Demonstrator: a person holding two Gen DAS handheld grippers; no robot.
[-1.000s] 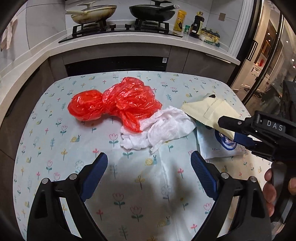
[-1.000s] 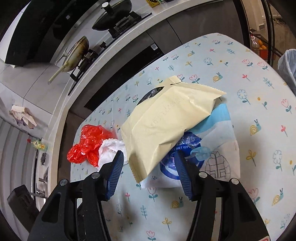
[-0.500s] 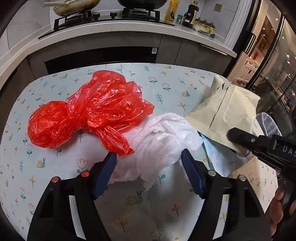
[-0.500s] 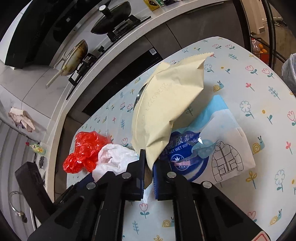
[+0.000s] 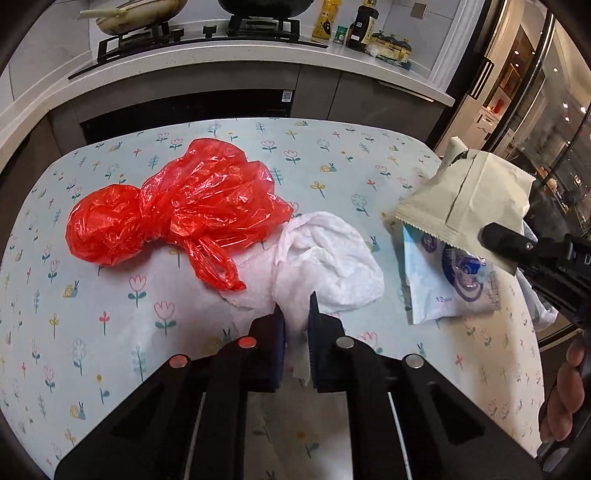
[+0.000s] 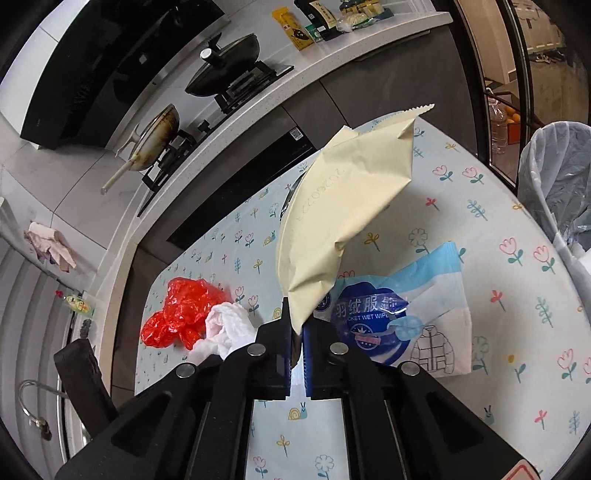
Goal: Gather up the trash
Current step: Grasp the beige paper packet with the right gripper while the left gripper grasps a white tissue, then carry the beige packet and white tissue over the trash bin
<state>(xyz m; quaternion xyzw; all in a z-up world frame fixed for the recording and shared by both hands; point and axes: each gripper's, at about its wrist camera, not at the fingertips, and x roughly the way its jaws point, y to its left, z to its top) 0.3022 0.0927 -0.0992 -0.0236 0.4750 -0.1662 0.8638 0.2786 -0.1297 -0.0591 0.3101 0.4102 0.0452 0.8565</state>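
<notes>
A crumpled white tissue (image 5: 332, 266) lies mid-table beside a knotted red plastic bag (image 5: 177, 210). My left gripper (image 5: 297, 306) is closing its jaws on the tissue's near edge, and the pads pinch it. My right gripper (image 6: 295, 310) is shut on the lower corner of a cream snack packet (image 6: 343, 206), which hangs lifted off the table. In the left wrist view that packet (image 5: 469, 199) is at the right. Under it, flat on the table, lies a blue and white wet-wipe pack (image 6: 413, 321).
The table wears a floral cloth (image 5: 332, 158). A bin with a clear liner (image 6: 557, 184) stands past the table's right edge. Behind the table runs a counter with a stove (image 5: 207, 33), pans and bottles. A hand (image 5: 565, 387) grips the right tool.
My left gripper advanced to the tissue and closed on it. My right gripper shut on the cream packet's corner and raised it, so the packet now stands up off the wet-wipe pack.
</notes>
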